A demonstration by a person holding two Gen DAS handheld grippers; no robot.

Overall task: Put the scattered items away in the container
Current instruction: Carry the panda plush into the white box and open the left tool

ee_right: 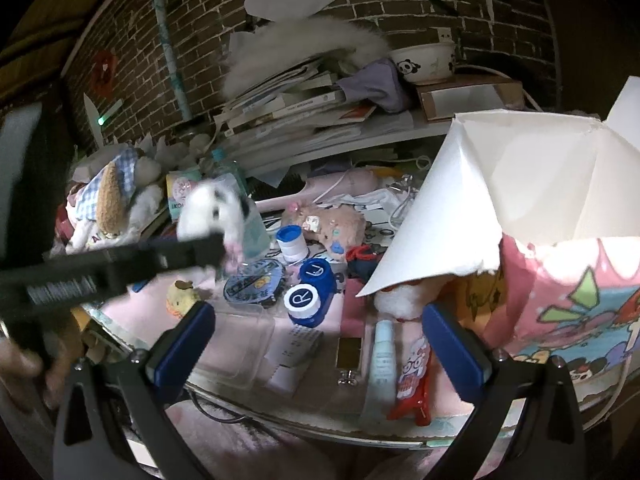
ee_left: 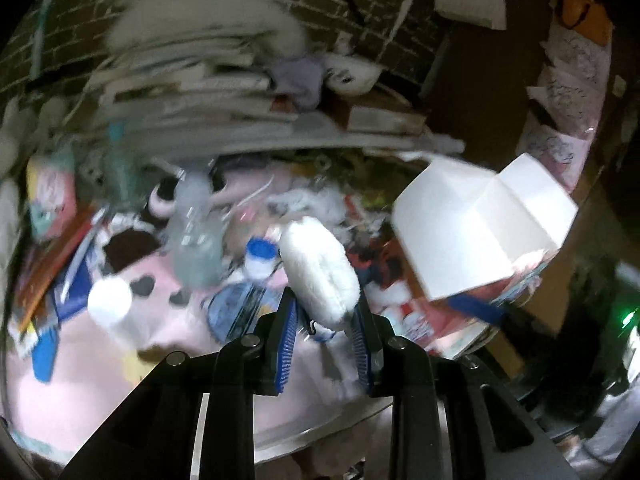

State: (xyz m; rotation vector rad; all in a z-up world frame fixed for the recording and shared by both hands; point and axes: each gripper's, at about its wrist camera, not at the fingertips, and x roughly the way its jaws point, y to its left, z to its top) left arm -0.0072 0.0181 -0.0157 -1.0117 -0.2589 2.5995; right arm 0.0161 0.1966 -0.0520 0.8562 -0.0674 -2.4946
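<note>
1. Fingers of the left gripper (ee_left: pixel 326 320) stood close together, clamped on a white fluffy plush (ee_left: pixel 318 270) that rose between the blue pads above the cluttered surface (ee_left: pixel 80 360); from the right wrist view we saw the same plush (ee_right: pixel 212 210) blurred at the tip of the left tool.
2. Fingers of the right gripper (ee_right: pixel 320 344) stood wide apart with nothing between them, hovering over the near edge of the surface (ee_right: pixel 320 384).
3. Our container was the paper bag (ee_right: pixel 560 300), pink with cartoon prints outside and white inside, standing open at the right of the surface; its white flaps (ee_left: pixel 480 224) were spread upward. We could not tell what lay inside, though a bit of white fluff (ee_right: pixel 396 300) showed just under its lower flap.
4. Between the right fingers' span lay a pale tube (ee_right: pixel 383 356), a red-and-white packet (ee_right: pixel 412 368) beside it, a clear plastic tray (ee_right: pixel 236 344) and a printed slip (ee_right: pixel 296 348).
5. Farther in sat a blue-and-white lens case (ee_right: pixel 310 296) marked R and L, a small blue-capped jar (ee_right: pixel 292 242), a round patterned pouch (ee_right: pixel 252 282), a pink plush (ee_right: pixel 332 224) and a small yellow toy (ee_right: pixel 182 296).
6. Behind these, a shelf carried a stack of books and papers (ee_right: pixel 288 108), a purple cloth (ee_right: pixel 372 84) and a panda bowl (ee_right: pixel 426 60) against the brick wall (ee_right: pixel 200 40).
</note>
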